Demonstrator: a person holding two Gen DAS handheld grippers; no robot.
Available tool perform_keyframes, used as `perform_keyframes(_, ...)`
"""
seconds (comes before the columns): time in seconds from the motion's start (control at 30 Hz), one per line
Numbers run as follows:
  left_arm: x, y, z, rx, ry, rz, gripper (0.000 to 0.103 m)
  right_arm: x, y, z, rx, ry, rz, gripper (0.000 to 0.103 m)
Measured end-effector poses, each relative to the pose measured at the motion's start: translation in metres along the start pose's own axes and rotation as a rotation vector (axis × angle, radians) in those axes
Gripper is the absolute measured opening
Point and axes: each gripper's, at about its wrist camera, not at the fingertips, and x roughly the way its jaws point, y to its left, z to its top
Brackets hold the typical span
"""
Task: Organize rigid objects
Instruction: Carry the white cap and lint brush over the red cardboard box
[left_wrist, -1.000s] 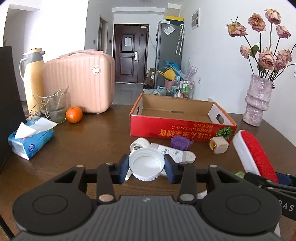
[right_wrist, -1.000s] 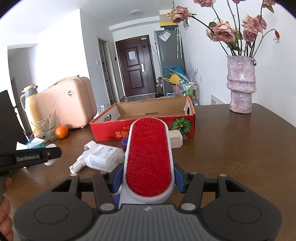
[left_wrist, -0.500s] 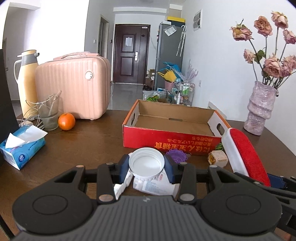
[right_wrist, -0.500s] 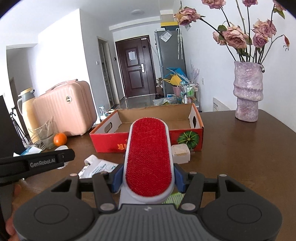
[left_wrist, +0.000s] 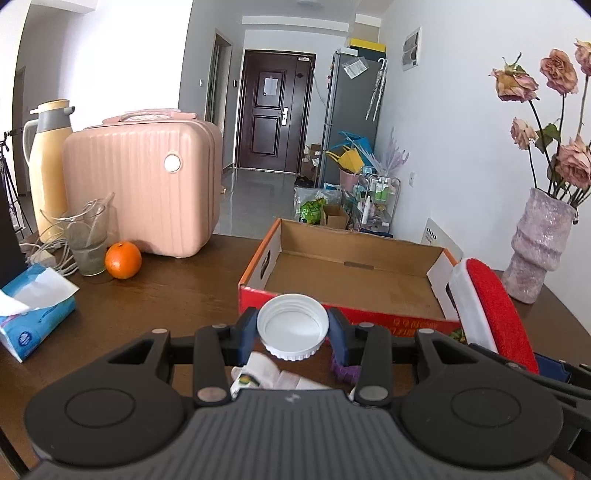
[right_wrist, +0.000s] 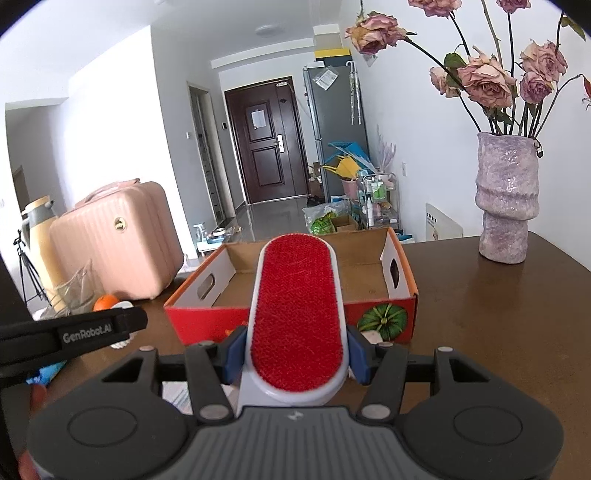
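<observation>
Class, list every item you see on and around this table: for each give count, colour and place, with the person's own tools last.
Jar lid: 1, white, held in left tool.
Lint brush: 1, red pad on white body, held in right tool.
Cardboard box: 1, red outside, open, table centre.
Orange: 1, orange, left of box.
Suitcase: 1, pink, behind orange.
Thermos: 1, cream with grey top, far left.
Glass: 1, clear, beside orange.
Tissue pack: 1, blue, left edge.
Vase: 1, lilac, holding dried roses, right.
Table: 1, dark brown wood.
Left tool: 1, black, blue pads.
Right tool: 1, black, blue pads.
</observation>
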Motion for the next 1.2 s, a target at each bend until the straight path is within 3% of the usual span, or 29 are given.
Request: perform_keyframes(1.2, 0.144, -0.024, 0.056, 0.034, 0.057, 0.032, 0.041, 0.138, -0.026, 0.075, 0.038, 0.082, -0.024, 0.055)
